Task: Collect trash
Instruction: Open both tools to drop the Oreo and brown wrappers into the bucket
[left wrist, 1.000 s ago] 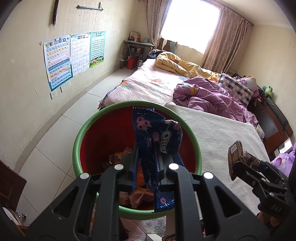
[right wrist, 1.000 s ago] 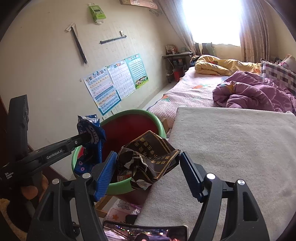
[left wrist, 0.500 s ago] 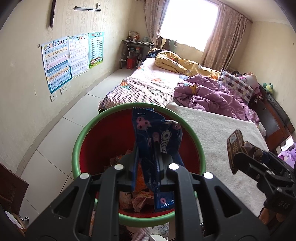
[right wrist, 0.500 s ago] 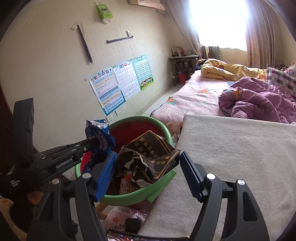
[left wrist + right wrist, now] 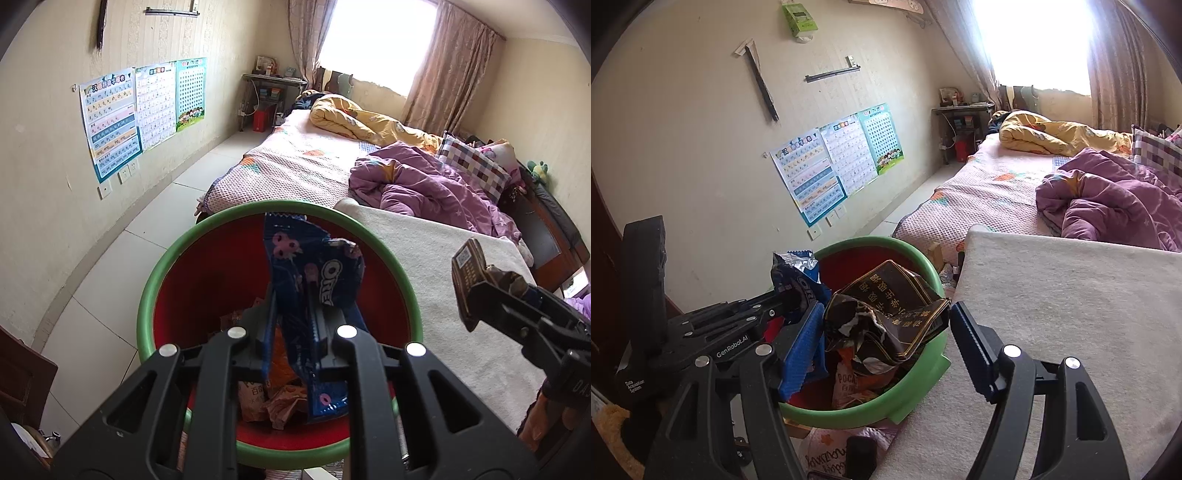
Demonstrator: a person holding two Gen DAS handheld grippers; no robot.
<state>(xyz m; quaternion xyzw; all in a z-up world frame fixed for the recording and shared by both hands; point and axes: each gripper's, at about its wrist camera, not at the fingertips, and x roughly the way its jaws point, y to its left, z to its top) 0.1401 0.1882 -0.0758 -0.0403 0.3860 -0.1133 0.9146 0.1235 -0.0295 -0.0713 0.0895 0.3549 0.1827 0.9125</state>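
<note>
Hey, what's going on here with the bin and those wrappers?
A person is collecting trash with two handheld grippers. The left gripper is shut on a blue Oreo wrapper above the red bin. The right gripper holds a crumpled brown wrapper over the bin's rim. Neither is dropped yet; other wrappers already lie inside.

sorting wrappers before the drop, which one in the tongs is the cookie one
The blue cookie wrapper, pinched in the left tongs over the green bin. The right tongs hold a dark brown wrapper with gold print instead.
</note>
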